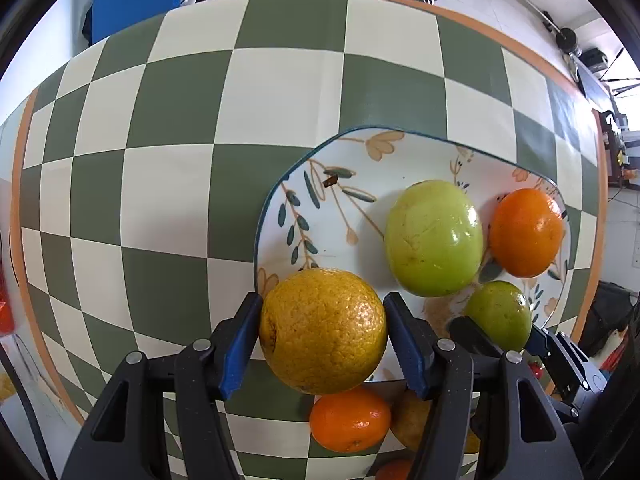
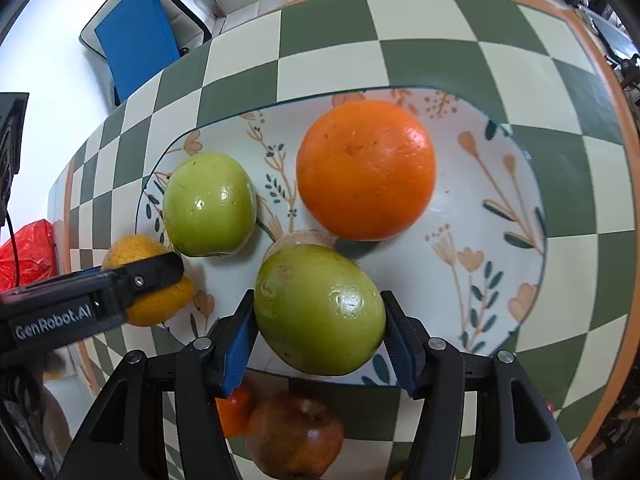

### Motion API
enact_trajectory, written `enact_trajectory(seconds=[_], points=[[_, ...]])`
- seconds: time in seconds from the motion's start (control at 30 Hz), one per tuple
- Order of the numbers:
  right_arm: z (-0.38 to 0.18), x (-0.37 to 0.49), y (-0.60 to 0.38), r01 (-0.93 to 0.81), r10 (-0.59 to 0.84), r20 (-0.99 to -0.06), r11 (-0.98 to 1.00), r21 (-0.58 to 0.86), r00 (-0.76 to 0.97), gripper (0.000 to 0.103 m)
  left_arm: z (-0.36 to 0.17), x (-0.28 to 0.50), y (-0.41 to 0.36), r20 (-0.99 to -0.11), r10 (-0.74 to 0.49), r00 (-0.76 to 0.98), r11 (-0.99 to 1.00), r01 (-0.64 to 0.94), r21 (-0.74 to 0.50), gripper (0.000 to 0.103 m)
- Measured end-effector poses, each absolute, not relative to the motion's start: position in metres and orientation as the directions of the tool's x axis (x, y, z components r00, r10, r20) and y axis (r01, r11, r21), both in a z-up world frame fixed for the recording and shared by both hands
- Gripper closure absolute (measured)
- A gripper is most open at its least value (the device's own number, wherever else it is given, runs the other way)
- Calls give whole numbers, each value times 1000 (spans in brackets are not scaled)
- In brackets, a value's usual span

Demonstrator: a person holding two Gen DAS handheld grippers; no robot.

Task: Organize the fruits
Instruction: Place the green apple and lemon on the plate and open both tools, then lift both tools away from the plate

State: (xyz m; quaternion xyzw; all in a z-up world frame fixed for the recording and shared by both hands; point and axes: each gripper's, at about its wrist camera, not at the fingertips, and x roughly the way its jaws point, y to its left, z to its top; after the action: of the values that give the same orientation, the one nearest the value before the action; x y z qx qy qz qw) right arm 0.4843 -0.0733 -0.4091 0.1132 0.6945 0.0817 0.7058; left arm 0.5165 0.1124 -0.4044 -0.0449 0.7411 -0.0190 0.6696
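- Covering the whole bench [image 1: 168, 120] is a cloth of green and cream squares with an orange edge.
- On it lies a flowered plate [image 2: 460, 280] with a dark blue rim.
- An orange [image 2: 366, 170] rests on the plate toward its far side, and a green apple [image 2: 209, 204] rests left of it, apart from it.
- The left gripper [image 1: 323, 334] has its fingers clamped on a yellow-orange citrus fruit [image 1: 323, 330], held at the near left rim of the plate.
- The right gripper [image 2: 320, 330] has its fingers clamped on a second green fruit [image 2: 320, 308], over the near part of the plate.
- Nearer than the plate, a small tangerine [image 1: 350, 420] and a dark red apple [image 2: 294, 438] lie on the bench.
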Motion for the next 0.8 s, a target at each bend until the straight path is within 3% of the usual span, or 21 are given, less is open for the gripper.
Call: enact_trajectory(seconds=[0.13, 0.2, 0.27, 0.37, 0.53, 0.8], points=[[-415, 484, -69, 42, 288, -957, 957, 289, 13, 35, -402, 516, 116, -990, -114, -87, 993, -45, -110, 41], [-412, 482, -71, 51, 301, -953, 952, 302, 15, 25, -397, 515, 114, -991, -115, -69, 993, -45, -112, 28], [-404, 477, -80, 46, 301, -953, 952, 301, 20, 24, -389, 514, 114, -996, -86, -38, 996, -30, -85, 27], [-392, 470, -87, 42, 280, -959, 959, 281, 29, 15, -380, 509, 115, -997, -76, -14, 997, -18, -76, 16], [-370, 456, -95, 15, 198, -978, 980, 199, 70, 7, -364, 492, 118, -998, -51, 33, 999, -8, -51, 15], [-323, 433, -106, 3, 82, -979, 996, 84, 189, 7, -320, 457, 112, -986, 10, 165, 1000, -11, 8, 15]])
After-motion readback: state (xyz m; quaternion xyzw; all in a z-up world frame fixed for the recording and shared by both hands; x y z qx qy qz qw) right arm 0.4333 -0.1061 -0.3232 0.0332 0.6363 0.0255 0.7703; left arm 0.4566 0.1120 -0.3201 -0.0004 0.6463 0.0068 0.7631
